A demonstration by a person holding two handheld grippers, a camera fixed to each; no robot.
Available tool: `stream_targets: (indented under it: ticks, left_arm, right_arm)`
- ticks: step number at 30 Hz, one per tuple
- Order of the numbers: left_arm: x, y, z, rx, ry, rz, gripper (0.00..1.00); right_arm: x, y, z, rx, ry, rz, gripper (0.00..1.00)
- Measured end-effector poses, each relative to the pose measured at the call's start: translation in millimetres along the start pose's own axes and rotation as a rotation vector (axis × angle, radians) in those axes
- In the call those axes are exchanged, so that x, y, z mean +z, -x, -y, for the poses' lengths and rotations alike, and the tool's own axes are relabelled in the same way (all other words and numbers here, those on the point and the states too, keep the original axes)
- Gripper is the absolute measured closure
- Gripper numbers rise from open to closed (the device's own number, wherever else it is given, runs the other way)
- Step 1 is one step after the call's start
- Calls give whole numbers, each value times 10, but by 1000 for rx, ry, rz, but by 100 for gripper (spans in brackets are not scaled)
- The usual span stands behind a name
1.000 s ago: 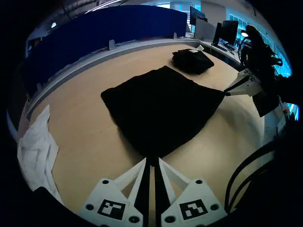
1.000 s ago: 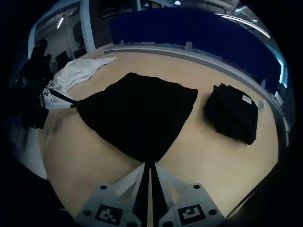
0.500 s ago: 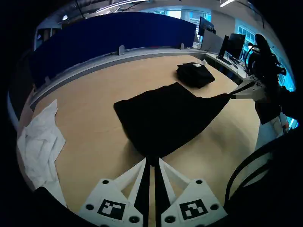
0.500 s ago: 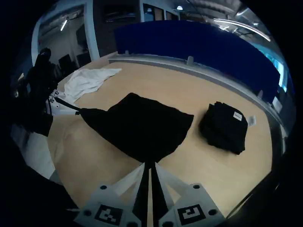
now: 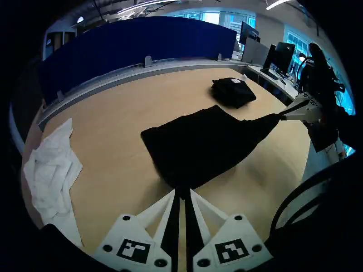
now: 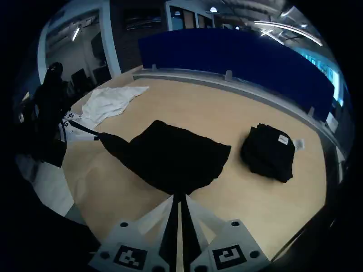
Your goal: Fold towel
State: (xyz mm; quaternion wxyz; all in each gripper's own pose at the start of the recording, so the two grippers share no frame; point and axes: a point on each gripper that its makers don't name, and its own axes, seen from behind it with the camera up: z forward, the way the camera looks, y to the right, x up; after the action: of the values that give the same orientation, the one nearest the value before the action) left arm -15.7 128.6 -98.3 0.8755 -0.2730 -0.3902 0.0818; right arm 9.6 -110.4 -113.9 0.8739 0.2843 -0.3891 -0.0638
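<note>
Mid-frame, limp black cloth towel (image 5: 204, 143) sagged over smooth tan wooden table (image 5: 113, 136). Left gripper (image 5: 183, 192) pinched tight on one raised corner, right gripper (image 6: 178, 197) on another. Folded black cloth stack (image 5: 232, 90) sat upper right.

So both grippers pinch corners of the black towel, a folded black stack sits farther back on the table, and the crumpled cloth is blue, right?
No: the crumpled cloth is white, not blue; the left gripper view shows it. The left gripper and right gripper do pinch corners of the black towel, and the folded black stack sits farther back on the table.
</note>
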Motion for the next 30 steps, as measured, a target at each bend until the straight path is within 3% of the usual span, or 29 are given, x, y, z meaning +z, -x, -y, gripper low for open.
stream_targets:
  ticks: [11,17,30]
  left_arm:
    - [-33,-91,-27,-10,1,-6,92]
    - [18,-196,25,-6,-9,-10,92]
    - [383,-470,276,-7,-37,-11,92]
  right_arm:
    - [-66,10,19,16,-4,13,97]
    - [-18,-51,-50,11,-5,29,97]
    - [386,-330,-406,4,7,64,97]
